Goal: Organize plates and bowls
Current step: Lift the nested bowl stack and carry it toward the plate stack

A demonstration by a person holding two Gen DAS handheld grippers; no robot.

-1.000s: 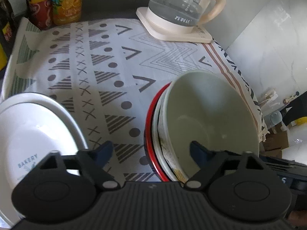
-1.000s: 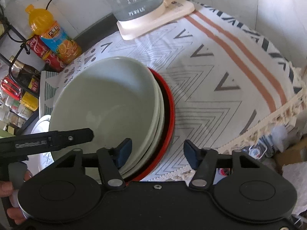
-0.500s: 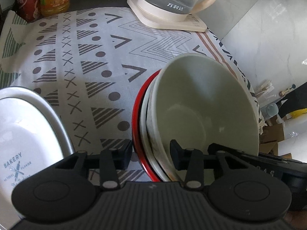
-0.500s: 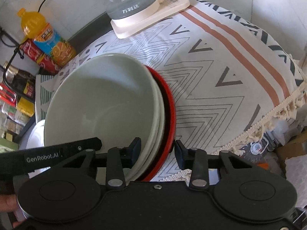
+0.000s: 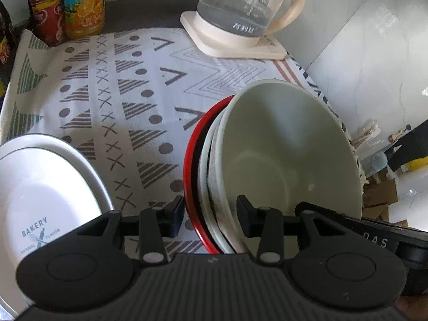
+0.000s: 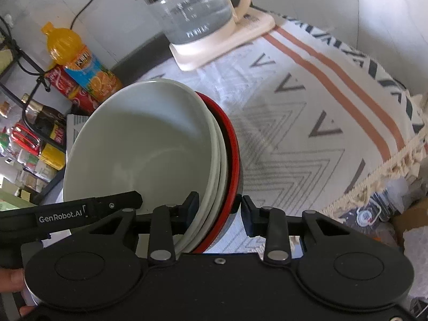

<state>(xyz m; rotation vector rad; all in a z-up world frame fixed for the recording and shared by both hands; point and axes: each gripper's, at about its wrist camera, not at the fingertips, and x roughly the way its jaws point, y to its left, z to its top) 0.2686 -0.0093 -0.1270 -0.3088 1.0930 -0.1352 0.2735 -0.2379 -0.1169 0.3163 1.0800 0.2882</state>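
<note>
Between both grippers sits the bowl stack (image 5: 281, 160), left gripper (image 5: 210, 215) and right gripper (image 6: 220, 210) each clamped on opposite rims.

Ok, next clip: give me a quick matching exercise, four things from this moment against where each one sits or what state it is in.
Things:
1. stack of bowls
2. white plate
3. glass kettle
4. juice bottle

Places or states:
A. at the back, on a cream base
B. gripped at its rims by both tongs
C. lying on the cloth at the left, printed BAKERY
D. standing next to a red can at the far left

Pairs: 1-B, 2-C, 3-A, 4-D
</note>
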